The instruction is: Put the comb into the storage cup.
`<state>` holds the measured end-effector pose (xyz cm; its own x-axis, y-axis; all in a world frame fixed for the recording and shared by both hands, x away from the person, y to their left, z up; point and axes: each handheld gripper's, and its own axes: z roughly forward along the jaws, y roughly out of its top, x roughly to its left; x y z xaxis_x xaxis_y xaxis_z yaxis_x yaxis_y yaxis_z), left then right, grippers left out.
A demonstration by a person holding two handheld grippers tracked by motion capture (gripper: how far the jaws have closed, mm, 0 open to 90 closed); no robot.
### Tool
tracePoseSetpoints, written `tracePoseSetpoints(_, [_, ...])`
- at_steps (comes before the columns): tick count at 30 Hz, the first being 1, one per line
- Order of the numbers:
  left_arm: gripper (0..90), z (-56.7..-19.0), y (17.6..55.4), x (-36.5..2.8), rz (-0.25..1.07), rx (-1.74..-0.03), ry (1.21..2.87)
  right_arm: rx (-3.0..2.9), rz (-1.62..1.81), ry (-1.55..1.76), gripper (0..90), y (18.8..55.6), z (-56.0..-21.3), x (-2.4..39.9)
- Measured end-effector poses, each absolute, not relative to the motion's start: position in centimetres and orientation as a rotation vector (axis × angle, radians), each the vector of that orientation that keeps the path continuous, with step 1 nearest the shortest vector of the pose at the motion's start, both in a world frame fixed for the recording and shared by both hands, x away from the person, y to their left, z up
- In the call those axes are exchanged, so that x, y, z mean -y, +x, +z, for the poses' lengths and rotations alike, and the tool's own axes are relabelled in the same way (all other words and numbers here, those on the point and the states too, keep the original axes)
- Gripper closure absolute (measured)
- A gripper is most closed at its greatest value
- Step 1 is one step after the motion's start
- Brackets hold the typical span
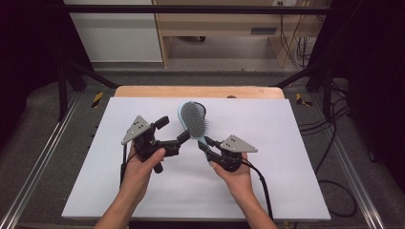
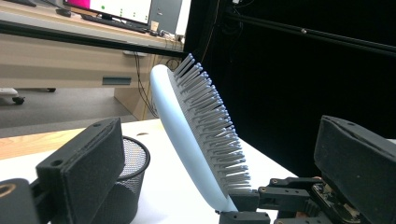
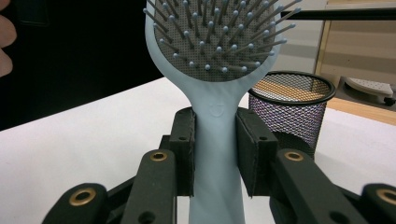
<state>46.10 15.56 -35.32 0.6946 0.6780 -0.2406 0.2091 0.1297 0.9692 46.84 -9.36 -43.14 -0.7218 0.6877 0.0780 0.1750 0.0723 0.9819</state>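
Firmly, right gripper (image 3: pixel 215 154) clamps hairbrush (image 3: pixel 215 60) handle; left gripper (image 2: pixel 210 177) gapes.

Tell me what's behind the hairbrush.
Behind the hairbrush, held by its handle in the right gripper, a black mesh cup stands on the white table. The cup's near-left side is covered by the brush, and its contents can't be made out.

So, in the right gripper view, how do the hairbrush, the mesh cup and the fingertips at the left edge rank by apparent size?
1. hairbrush, largest, though nearest the camera
2. mesh cup
3. fingertips, smallest, cut off by the edge
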Motion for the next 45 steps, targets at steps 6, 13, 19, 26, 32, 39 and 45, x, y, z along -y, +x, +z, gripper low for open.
tracePoseSetpoints(6, [1.8,-35.6,46.5,-14.9,0.365,-0.799,1.434,-1.946,1.696,0.845,69.5,46.7,-43.1,9.2])
tracePoseSetpoints(13, [2.2,-35.6,47.0,-14.4,0.359,-0.816,1.440,-1.943,1.697,0.837,69.4,46.6,-43.2,9.0])
tracePoseSetpoints(19, [4.7,-35.5,47.3,-14.3,0.361,-0.835,1.440,-1.951,1.685,0.813,69.5,46.4,-43.1,8.6])
tracePoseSetpoints(26, [5.1,-35.3,47.6,-14.2,0.357,-0.837,1.444,-1.946,1.695,0.802,69.5,46.2,-43.0,8.4])
tracePoseSetpoints(32, [7.5,-35.2,47.7,-14.3,0.353,-0.844,1.440,-1.944,1.693,0.787,69.4,46.1,-43.0,8.2])
tracePoseSetpoints(39, [12.8,-35.2,47.9,-14.3,0.351,-0.867,1.432,-1.944,1.682,0.774,69.4,46.0,-43.0,8.0])
tracePoseSetpoints(45, [18.7,-35.4,48.1,-14.2,0.340,-0.904,1.427,-1.942,1.681,0.761,69.4,45.8,-43.0,7.8])
